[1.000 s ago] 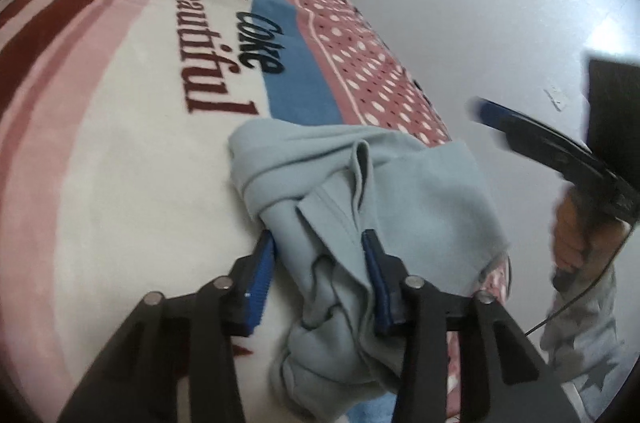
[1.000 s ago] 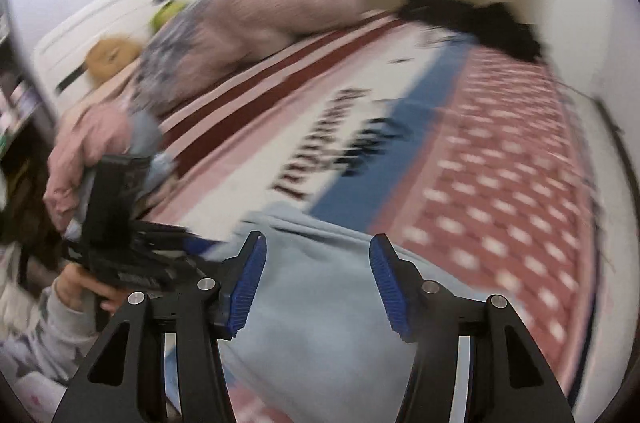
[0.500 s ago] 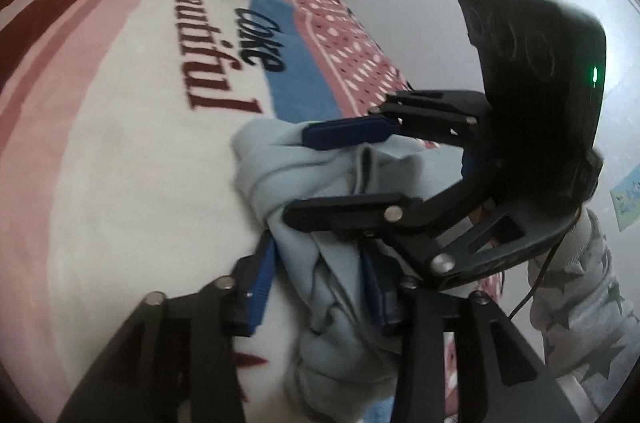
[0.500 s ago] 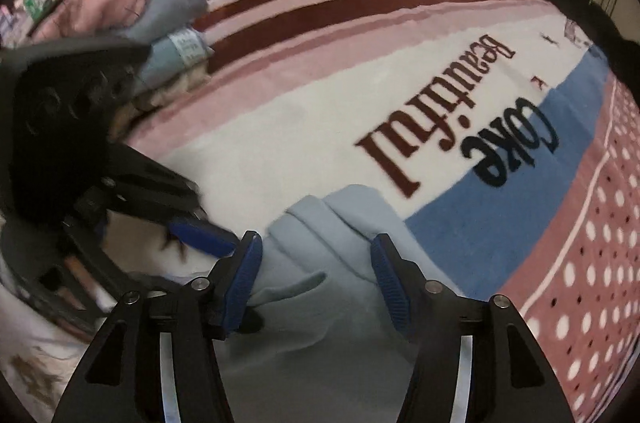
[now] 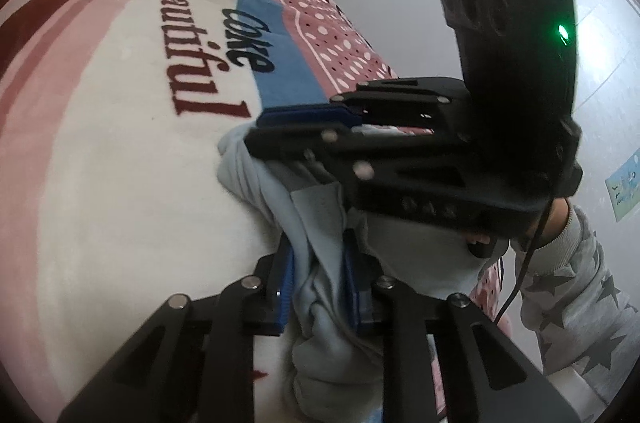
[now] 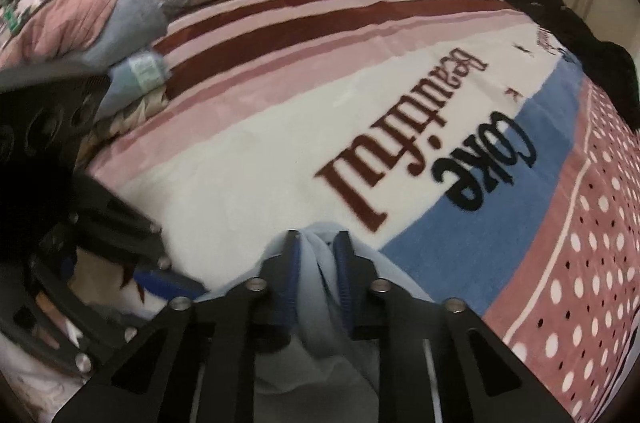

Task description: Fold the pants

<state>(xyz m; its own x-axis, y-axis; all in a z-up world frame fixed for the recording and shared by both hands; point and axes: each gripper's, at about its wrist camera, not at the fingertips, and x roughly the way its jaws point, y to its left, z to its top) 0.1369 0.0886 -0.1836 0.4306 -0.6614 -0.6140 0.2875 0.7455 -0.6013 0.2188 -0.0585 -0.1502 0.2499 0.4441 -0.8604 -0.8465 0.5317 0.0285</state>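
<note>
Soft, even indoor light; fisheye edges bend and darken, slight blur.

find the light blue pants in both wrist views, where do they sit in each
Left wrist view: the light blue pants lie at lower centre, bunched between the closing left gripper.
Right wrist view: the pants show at bottom centre, pinched between the closing right gripper.
Shared landmark: the "beautiful" lettering on the blanket.
</note>
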